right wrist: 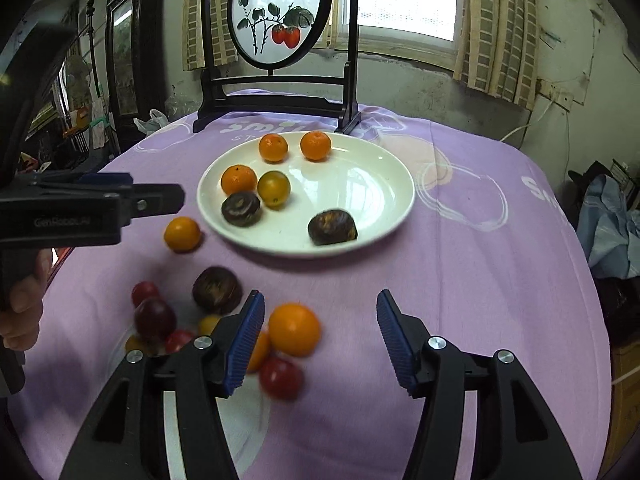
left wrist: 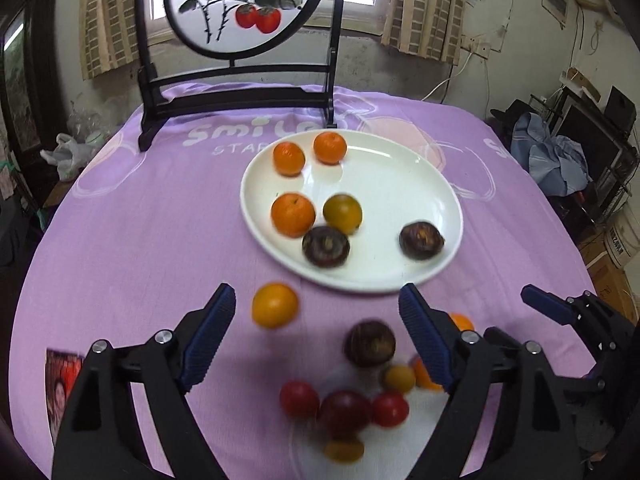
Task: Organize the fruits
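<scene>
A white plate point(left wrist: 404, 168) point(right wrist: 372, 184) on the purple cloth holds several oranges and two dark brown fruits point(left wrist: 421, 240) point(right wrist: 332, 227). Loose on the cloth are an orange point(left wrist: 275, 305) point(right wrist: 182, 234), a dark brown fruit point(left wrist: 370, 343) point(right wrist: 217, 290), another orange point(right wrist: 294, 329), and small red and yellow tomatoes point(left wrist: 344, 412) point(right wrist: 280, 376). My left gripper point(left wrist: 318, 338) is open and empty over the loose fruits. My right gripper point(right wrist: 320, 340) is open and empty beside the near orange; it also shows in the left wrist view point(left wrist: 560, 308).
A dark wooden stand with a round painted screen point(left wrist: 236, 4) point(right wrist: 280, 12) stands at the table's far edge. A second white plate point(left wrist: 380, 456) point(right wrist: 240, 420) lies under the near fruits. A photo card point(left wrist: 60, 384) lies at the near left. Clutter surrounds the table.
</scene>
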`<state>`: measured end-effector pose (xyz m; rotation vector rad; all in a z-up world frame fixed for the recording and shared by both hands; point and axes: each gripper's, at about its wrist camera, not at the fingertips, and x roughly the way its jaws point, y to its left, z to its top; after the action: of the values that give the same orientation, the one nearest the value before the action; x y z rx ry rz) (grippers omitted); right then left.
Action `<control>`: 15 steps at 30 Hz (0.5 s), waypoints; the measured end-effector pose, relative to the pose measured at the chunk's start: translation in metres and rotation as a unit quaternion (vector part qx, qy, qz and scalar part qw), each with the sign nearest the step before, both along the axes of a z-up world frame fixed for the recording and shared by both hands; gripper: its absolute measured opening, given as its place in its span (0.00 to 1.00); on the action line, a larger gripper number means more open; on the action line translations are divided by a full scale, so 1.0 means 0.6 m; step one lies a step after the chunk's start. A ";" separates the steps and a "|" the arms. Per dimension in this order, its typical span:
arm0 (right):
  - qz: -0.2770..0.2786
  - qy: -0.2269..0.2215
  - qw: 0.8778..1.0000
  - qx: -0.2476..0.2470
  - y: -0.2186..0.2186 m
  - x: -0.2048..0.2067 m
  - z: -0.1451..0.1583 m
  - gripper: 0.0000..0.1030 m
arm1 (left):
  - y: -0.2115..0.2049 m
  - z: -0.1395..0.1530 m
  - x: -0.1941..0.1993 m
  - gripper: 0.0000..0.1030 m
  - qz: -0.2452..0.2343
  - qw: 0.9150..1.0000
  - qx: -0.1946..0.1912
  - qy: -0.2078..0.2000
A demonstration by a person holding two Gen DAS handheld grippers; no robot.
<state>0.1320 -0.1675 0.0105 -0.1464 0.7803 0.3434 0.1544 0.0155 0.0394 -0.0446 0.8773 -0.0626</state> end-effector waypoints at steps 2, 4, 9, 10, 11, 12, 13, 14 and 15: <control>-0.003 0.003 1.000 0.007 -0.004 -0.023 -0.002 0.58 | 0.007 -0.005 -0.032 0.79 0.003 1.000 -0.003 0.000; -0.004 0.001 1.000 0.010 -0.006 -0.047 -0.004 0.58 | 0.015 -0.013 -0.067 0.79 0.005 1.000 -0.006 0.000; -0.006 0.017 1.000 0.022 -0.010 -0.098 -0.024 0.59 | 0.020 -0.041 -0.128 0.79 0.003 1.000 -0.015 0.014; -0.008 0.019 0.999 0.024 -0.011 -0.107 -0.029 0.59 | 0.019 -0.047 -0.139 0.79 0.001 1.000 -0.014 0.018; -0.010 0.023 0.999 0.028 -0.013 -0.116 -0.034 0.59 | 0.016 -0.052 -0.147 0.79 -0.001 1.000 -0.013 0.020; -0.013 0.027 0.999 0.032 -0.016 -0.125 -0.038 0.59 | 0.013 -0.057 -0.156 0.79 -0.004 1.000 -0.010 0.021; -0.015 0.028 0.999 0.035 -0.019 -0.131 -0.040 0.59 | 0.010 -0.061 -0.164 0.79 -0.008 1.000 -0.010 0.023; -0.019 0.031 0.999 0.040 -0.023 -0.140 -0.044 0.62 | 0.008 -0.065 -0.169 0.79 -0.012 1.000 -0.012 0.025; -0.023 0.033 0.998 0.043 -0.026 -0.146 -0.048 0.64 | 0.005 -0.071 -0.174 0.79 -0.015 0.999 -0.015 0.030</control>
<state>0.0443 -0.1829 -0.0181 -0.0372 0.8326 0.3390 0.0499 0.0188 -0.0034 -0.0615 0.9366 -0.1023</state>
